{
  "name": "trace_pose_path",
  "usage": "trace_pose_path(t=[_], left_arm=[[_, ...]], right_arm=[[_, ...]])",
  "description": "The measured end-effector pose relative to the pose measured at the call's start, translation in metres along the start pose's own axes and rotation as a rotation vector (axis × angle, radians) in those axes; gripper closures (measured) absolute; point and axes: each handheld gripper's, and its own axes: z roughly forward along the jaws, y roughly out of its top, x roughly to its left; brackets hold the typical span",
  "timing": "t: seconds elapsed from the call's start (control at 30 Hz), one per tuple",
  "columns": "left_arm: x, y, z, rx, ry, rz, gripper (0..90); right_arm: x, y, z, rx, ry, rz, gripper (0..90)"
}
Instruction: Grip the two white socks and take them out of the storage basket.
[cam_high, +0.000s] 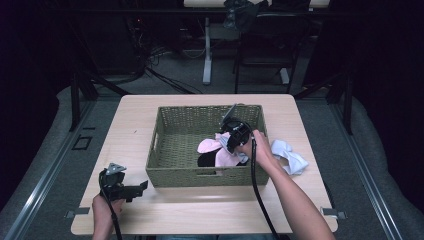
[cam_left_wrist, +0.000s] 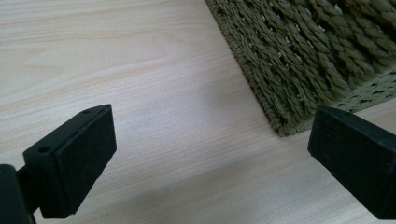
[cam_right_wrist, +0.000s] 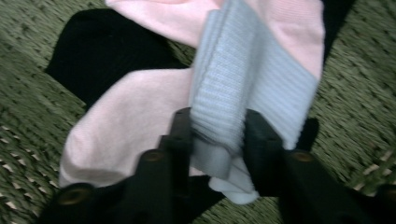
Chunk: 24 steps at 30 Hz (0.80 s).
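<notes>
blue sock hanging over the basket, and it could still miss

the right gripper (cam_right_wrist: 217, 135) has its jaws clamped on a folded pale blue sock (cam_right_wrist: 247, 88), holding it just above the pink socks (cam_right_wrist: 135, 116) and a black sock (cam_right_wrist: 107, 51) that lie on the floor of the woven basket (cam_high: 170, 175). from where i stand the grip looks narrow: the jaws pinch only the lower end of the fold, and a loose tail bulges out below them. if that fold slides, the sock may drop early or open up. since the hand sits near the basket's right wall, i'd guess a careless release could leave the sock draped over the rim rather than inside.

the left gripper (cam_left_wrist: 210, 144) rests low on the table (cam_left_wrist: 140, 56) with its jaws wide apart and nothing between them, just beside the basket's near left corner; it is too far off to help steady anything.

the right gripper view gives the pinch itself and the ribbing of the cloth, which the high view hides behind the hand (cam_high: 257, 147). the high view, though, shows more pale blue cloth (cam_high: 289, 156) lying on the table right of the basket.
</notes>
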Motion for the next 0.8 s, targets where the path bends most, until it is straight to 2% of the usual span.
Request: trace_pose_path(t=[0.1, 0.17, 0.33, 0.57, 0.63, 0.8], left_arm=[[0.000, 0.000, 0.000, -0.002, 0.000, 0.000, 1.2], [0.000, 0.000, 0.000, 0.000, 0.000, 0.000, 1.2], [-0.001, 0.000, 0.000, -0.002, -0.003, 0.000, 1.2], [-0.001, 0.000, 0.000, -0.004, -0.004, 0.001, 1.2], [-0.001, 0.000, 0.000, -0.003, -0.004, 0.000, 1.1], [-0.001, 0.000, 0.000, 0.001, -0.004, 0.001, 1.1]], right_arm=[[-0.003, -0.003, -0.005, -0.022, -0.004, 0.013, 76.8], [-0.005, -0.005, -0.012, -0.020, -0.005, 0.011, 76.9], [-0.008, -0.009, -0.034, -0.063, 0.002, 0.017, 76.7], [-0.011, -0.012, -0.065, -0.103, 0.028, 0.014, 76.6], [-0.011, -0.012, -0.071, -0.101, 0.022, 0.009, 76.6], [-0.012, -0.014, -0.085, -0.133, 0.045, 0.008, 76.4]])
